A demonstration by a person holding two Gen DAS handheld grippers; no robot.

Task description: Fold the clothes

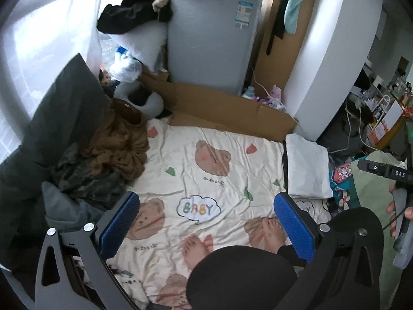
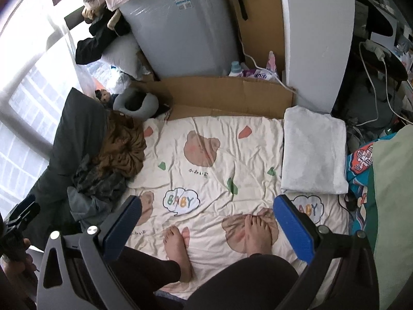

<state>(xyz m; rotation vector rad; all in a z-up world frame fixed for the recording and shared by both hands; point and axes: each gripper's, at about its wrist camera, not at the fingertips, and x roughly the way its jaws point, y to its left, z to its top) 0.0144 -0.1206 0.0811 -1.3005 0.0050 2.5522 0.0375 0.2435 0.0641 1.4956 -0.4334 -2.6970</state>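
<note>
Far left: dark grey cushion (image 2: 74, 131) propped against the window side. Just inside it, the unfolded pile: crumpled brown knit garment (image 2: 121, 149) on top, dark camo-patterned garment (image 2: 98, 178) under and in front of it, grey-blue denim piece (image 2: 87, 206) nearest the person. All three overlap; edges tangled, can't tell where one ends.

Centre: cream quilt with bear and "BABY" print (image 2: 206, 155), bare working area. Person's bare feet (image 2: 178, 248) on it, legs in black.

Right: one folded white garment (image 2: 313, 152) lying flat at the quilt's right edge, touching it. Looks done.

Left gripper (image 1: 206, 227): blue pads wide apart, nothing between them, held above the quilt. Right gripper (image 2: 206, 230): same, spread and empty, above the quilt near the feet.

Handling guess: brown knit is soft, light, drapey, not slippery; it will sag and stretch from a single pinch, so take it at two points. Collar or shoulder seams aren't identifiable in the heap. Best bet is to pinch an exposed top fold, lift it clear of the camo piece, then find the shoulders once it hangs. Denim is likely stiffer and heavier; grab it at the waistband or hem.

Risk: a pinch may catch two layers and drag the camo garment along.
</note>
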